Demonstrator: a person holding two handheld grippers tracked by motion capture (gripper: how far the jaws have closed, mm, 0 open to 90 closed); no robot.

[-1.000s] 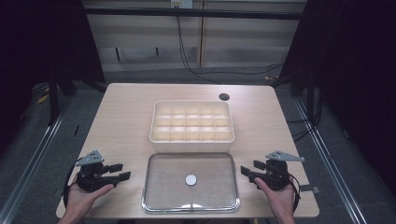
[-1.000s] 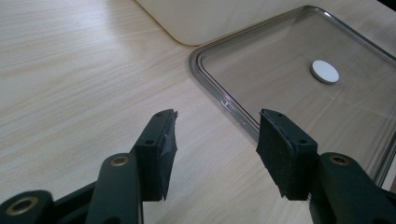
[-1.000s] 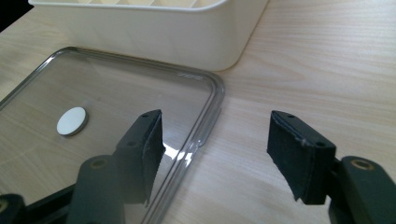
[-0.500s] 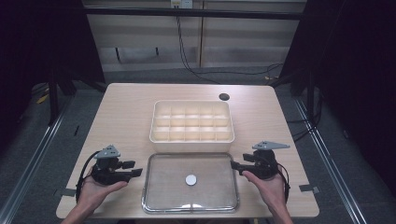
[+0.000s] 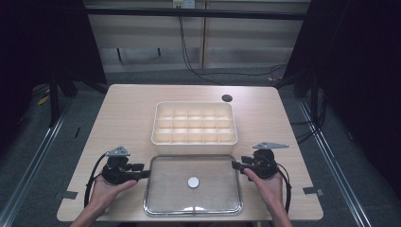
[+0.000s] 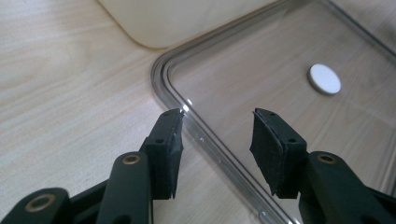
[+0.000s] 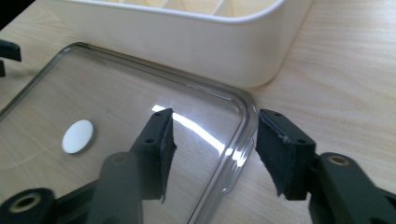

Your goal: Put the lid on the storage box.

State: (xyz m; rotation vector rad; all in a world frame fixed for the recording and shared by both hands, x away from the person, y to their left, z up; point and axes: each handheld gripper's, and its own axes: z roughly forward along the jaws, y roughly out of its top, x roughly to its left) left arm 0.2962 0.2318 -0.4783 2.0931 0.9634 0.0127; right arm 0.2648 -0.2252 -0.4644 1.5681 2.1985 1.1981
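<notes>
On the worktop [image 5: 127,118], a clear lid [image 5: 193,202] lies flat along the near edge, just in front of a cream compartment box [image 5: 194,122]. The left gripper [image 5: 142,173] and right gripper [image 5: 235,165] straddle the lid's left and right rims, jaws half-wide and just closing, pads not yet pressing. Uneven bites on the thin, slick rim could tip the lid or let it slip.
</notes>
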